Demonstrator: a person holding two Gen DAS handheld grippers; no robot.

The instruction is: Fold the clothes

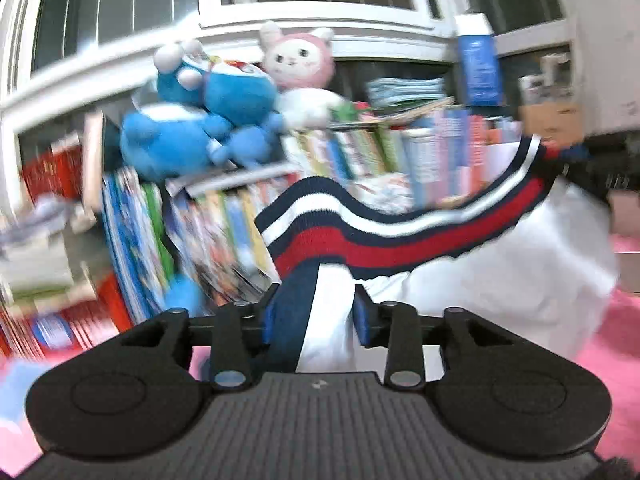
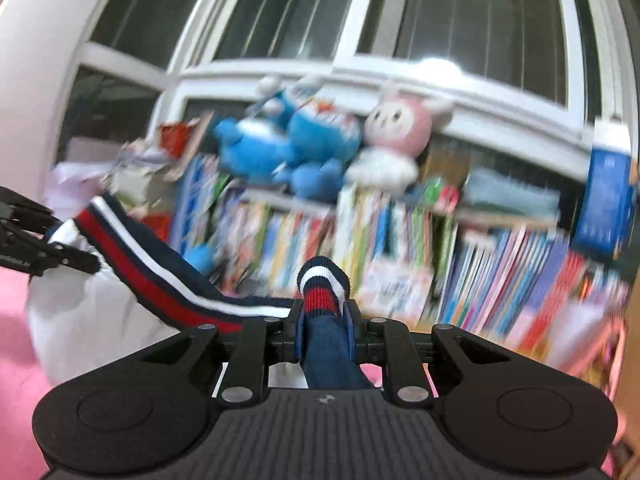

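The left gripper (image 1: pixel 314 316) holds its jaws partway apart, clamped on navy and white cloth of the garment (image 1: pixel 500 264), whose striped navy, white and red ribbed band (image 1: pixel 360 240) runs off toward 2 o'clock to the right gripper (image 1: pixel 600 176), dark at the frame's edge. In the right wrist view the right gripper (image 2: pixel 324 328) has narrow jaws pinching the band (image 2: pixel 324 292) where it folds over; the band stretches toward 10 o'clock to the left gripper (image 2: pixel 36 240). The white body (image 2: pixel 92 320) hangs slack between the two, above the pink surface (image 1: pixel 612 360), which is bare at 4 o'clock.

Straight ahead at 12 o'clock stand packed books (image 2: pixel 400 248) with blue plush toys (image 1: pixel 200 120) and a pink-and-white plush (image 1: pixel 300 64) on top, windows (image 2: pixel 460 8) behind.

Book spines and a blue box (image 1: pixel 478 68) carry print, but motion blur leaves none of it readable. The garment's lower edge is cut off behind the gripper bodies.
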